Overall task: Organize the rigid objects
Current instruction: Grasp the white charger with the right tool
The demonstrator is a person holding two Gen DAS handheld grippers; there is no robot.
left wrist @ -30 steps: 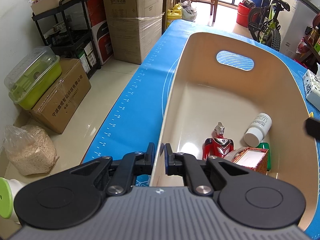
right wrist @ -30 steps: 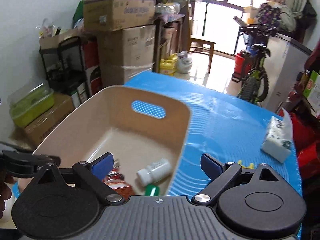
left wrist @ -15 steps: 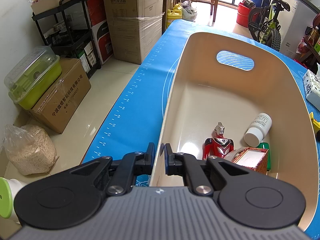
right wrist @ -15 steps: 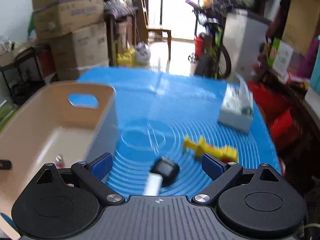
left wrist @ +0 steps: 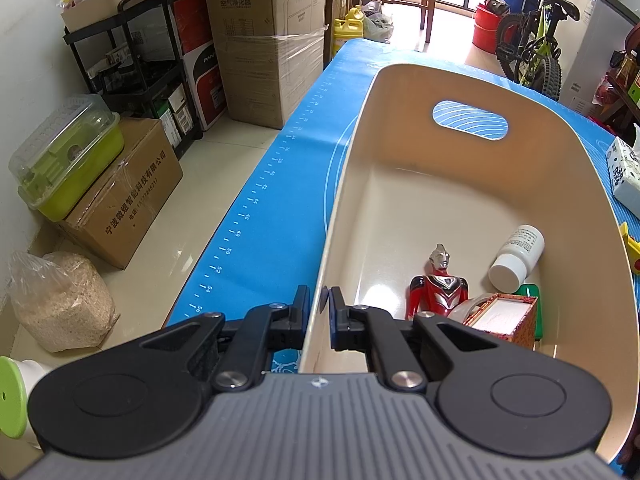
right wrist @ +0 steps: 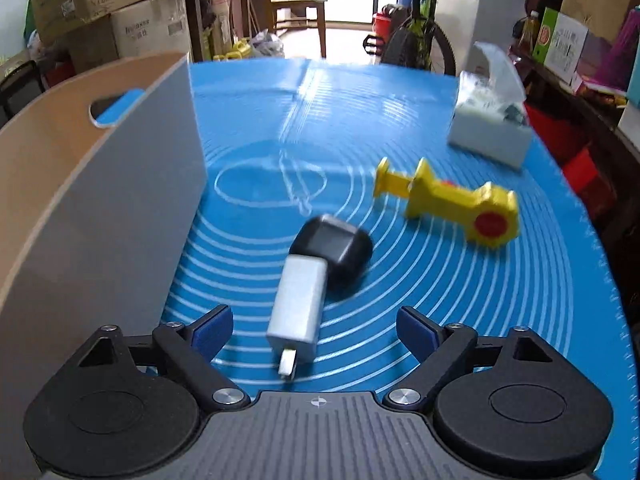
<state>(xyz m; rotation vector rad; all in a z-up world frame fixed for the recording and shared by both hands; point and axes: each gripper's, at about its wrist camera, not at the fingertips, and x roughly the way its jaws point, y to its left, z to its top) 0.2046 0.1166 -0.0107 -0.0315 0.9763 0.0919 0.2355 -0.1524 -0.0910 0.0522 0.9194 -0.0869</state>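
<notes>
Swung from the bin (left wrist: 348, 184), right hand-held gripper (right wrist: 314, 330) gapes over a flashlight (right wrist: 316, 276); left hand-held gripper (left wrist: 319, 312) pinches its wall.

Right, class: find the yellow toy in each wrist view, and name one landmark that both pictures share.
Left wrist view: yellow toy, only a sliver, at the far right edge, beyond the bin's wall.
Right wrist view: whole, right of centre on the blue mat, near the tissue pack.
Shared landmark: the beige bin.
</notes>
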